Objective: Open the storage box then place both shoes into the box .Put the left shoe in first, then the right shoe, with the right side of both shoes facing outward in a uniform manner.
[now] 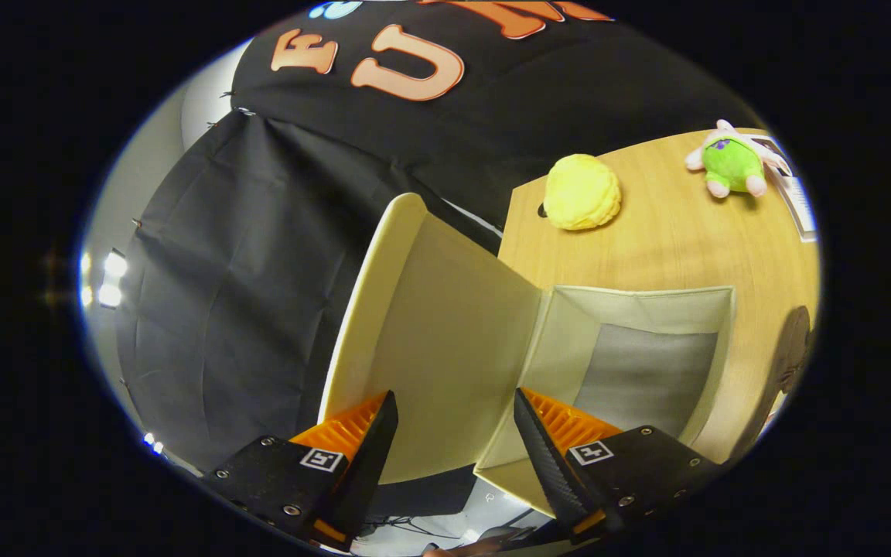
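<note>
Between the wide-spread fingers of the gripper [455, 433] stands the storage box's [639, 371] raised lid [445, 333], untouched.

Staged recording booth: black cloth wall [260, 255], wooden table [693, 240], studio lights [111, 278], plush toys [732, 162].

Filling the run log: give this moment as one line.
step: box opening | gripper: open, fingers astride lid edge | cream storage box: lid swung up, inside bare | shoes: not yet in
</note>
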Motion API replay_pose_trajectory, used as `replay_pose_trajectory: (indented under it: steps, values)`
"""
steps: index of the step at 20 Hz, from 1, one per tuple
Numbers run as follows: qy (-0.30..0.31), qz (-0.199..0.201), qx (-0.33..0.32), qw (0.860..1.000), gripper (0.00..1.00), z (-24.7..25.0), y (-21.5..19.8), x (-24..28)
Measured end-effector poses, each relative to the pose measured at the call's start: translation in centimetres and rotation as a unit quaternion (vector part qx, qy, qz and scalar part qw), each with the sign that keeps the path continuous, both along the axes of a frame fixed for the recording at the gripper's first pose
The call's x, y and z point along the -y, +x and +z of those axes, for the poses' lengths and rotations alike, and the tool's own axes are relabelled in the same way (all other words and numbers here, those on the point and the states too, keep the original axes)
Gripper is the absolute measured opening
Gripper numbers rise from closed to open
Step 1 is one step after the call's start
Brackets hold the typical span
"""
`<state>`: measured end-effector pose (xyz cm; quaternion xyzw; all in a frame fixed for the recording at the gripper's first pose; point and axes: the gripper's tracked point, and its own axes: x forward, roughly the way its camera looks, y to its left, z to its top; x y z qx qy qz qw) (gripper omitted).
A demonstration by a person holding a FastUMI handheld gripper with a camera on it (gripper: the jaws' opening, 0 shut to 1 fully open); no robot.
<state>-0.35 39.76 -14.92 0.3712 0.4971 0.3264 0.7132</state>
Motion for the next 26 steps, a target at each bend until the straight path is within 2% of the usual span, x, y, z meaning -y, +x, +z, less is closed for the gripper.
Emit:
replay_pose_trajectory:
  steps: [5,9,13,17,20,26]
  values:
    - [-0.003,0.021,0.02,1.0,0.9,1.3,-0.1,-1.9]
    - [-0.039,0.003,0.032,0.999,0.9,-0.1,0.0,0.9]
    - [-0.096,-0.029,0.034,0.994,0.91,-3.2,0.4,6.7]
    - [-0.166,-0.064,0.025,0.984,0.93,-7.1,0.2,13.8]
    - [-0.218,-0.088,0.023,0.972,0.93,-10.3,-0.6,19.4]
    - [-0.317,-0.103,-0.001,0.943,0.94,-17.3,-3.9,28.6]
